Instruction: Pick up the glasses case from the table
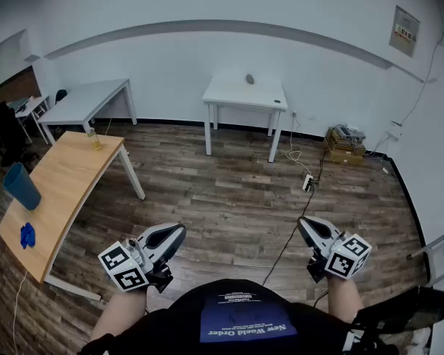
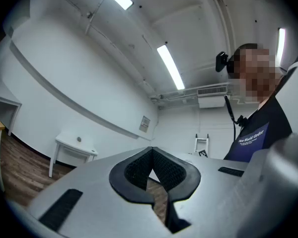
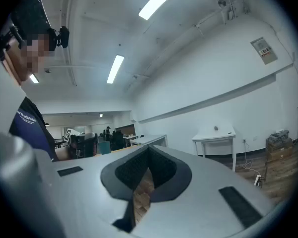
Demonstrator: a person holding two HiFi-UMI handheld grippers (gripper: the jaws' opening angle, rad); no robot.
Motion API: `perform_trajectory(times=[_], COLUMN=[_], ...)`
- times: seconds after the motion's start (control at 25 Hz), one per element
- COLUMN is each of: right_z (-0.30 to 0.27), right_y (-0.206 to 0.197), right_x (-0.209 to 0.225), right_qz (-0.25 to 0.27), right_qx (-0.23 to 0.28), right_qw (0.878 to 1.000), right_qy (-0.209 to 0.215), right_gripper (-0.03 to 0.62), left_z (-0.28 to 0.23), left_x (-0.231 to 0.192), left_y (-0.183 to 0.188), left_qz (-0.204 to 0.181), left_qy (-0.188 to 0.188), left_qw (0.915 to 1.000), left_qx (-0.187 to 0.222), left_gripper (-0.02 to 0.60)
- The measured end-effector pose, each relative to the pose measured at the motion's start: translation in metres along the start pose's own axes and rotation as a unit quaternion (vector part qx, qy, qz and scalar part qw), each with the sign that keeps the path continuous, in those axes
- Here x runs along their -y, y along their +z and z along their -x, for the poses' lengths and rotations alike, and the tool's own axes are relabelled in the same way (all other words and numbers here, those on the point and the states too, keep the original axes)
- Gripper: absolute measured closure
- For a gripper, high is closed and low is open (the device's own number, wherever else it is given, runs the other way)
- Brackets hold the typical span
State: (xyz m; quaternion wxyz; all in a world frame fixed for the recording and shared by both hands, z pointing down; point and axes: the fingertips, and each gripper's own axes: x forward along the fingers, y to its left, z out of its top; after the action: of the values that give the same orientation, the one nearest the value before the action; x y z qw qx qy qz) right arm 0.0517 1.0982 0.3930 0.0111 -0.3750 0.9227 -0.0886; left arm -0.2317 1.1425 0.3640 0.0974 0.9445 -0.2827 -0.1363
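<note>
A small grey oval thing, likely the glasses case (image 1: 249, 78), lies on a white table (image 1: 229, 95) against the far wall, well across the wooden floor from me. It also shows as a small dot, the case (image 2: 79, 139) in the left gripper view and the case (image 3: 216, 128) in the right gripper view. My left gripper (image 1: 180, 230) is held low in front of the person's body, its jaws shut and empty, as the left gripper (image 2: 151, 148) shows. My right gripper (image 1: 302, 224) hangs at the same height, the right gripper (image 3: 149, 148) with its tips together and nothing between them.
A wooden table (image 1: 66, 183) at the left carries a blue cup (image 1: 21, 186), a blue item (image 1: 27, 234) and a small bottle (image 1: 94, 137). Another white table (image 1: 89, 100) stands behind it. A power strip (image 1: 308, 183) with cable lies on the floor; boxes (image 1: 344, 145) sit by the right wall.
</note>
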Motion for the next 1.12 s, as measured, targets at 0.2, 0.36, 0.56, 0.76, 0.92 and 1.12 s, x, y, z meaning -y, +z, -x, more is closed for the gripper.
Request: perform_trajectory(times=[0.2, 0.36, 0.56, 0.76, 0.92, 1.12], right_z=[-0.002, -0.004, -0.01, -0.012, -0.009, 0.02], right_y=[0.005, 0.006, 0.003, 0.001, 0.0, 0.001], right_x=[-0.004, -0.006, -0.003, 0.005, 0.012, 0.04], right_qz=[0.003, 0.003, -0.016, -0.032, -0.033, -0.038], right_qx=[0.0, 0.0, -0.002, 0.006, 0.003, 0.007], right_qw=[1.0, 1.0, 1.0, 0.999, 0.999, 0.999], right_qy=[0.008, 0.014, 0.023, 0.022, 0.023, 0.014], right_gripper=[0.594, 0.594, 0.594, 0.594, 0.594, 0.594], left_z=[0.004, 0.007, 0.007, 0.004, -0.008, -0.046], left_x=[0.002, 0.002, 0.001, -0.002, -0.002, 0.014], left_y=[0.001, 0.001, 0.0, -0.004, -0.007, -0.017], left_qz=[0.001, 0.003, 0.004, 0.008, 0.012, 0.013], left_qy=[0.004, 0.01, 0.013, 0.016, 0.014, -0.001], left_qw=[1.0, 0.9999, 0.9999, 0.9998, 0.9997, 0.9996], left_qx=[0.001, 0.001, -0.001, -0.007, -0.013, -0.024], left_gripper=[0.58, 0.58, 0.58, 0.58, 0.58, 0.58])
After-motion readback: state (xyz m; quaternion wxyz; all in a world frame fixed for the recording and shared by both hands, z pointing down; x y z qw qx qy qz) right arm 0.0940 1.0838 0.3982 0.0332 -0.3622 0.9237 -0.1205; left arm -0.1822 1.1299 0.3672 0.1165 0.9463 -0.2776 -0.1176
